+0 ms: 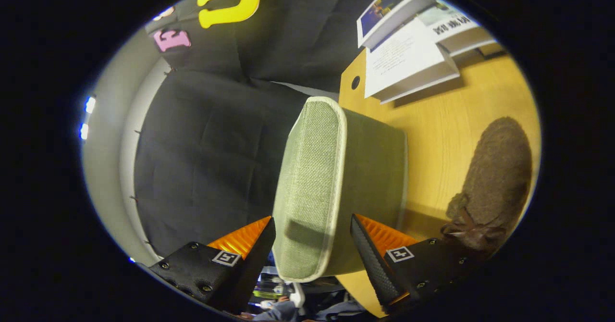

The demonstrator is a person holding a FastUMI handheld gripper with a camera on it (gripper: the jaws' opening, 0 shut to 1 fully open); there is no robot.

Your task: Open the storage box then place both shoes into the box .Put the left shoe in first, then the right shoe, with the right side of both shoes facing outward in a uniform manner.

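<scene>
The black two-finger tongs [312, 245] with orange ribbed backs straddle the sage-green woven-fabric storage box [331, 187] with pale piping at the centre of the frame, one finger on each side of its near end; whether both pads actually press the fabric cannot be told, though the left finger seems to touch the box's edge while a sliver of gap shows at the right one. The view is rolled sideways, so the yellow wooden counter [447, 134] runs up the right half of the frame and the box's lidded face turns toward the dark booth wall, a hold that likely serves to get at the lid and open it, the task's first step. At the right of the frame, beyond the right finger, a fuzzy brown slipper-like shoe [495, 182] with a small bow lies on the counter, apart from the box, waiting. In the upper right, a stack of white printed books [413, 57] sits well clear, near a round cable hole [355, 82], and should not obstruct.
</scene>
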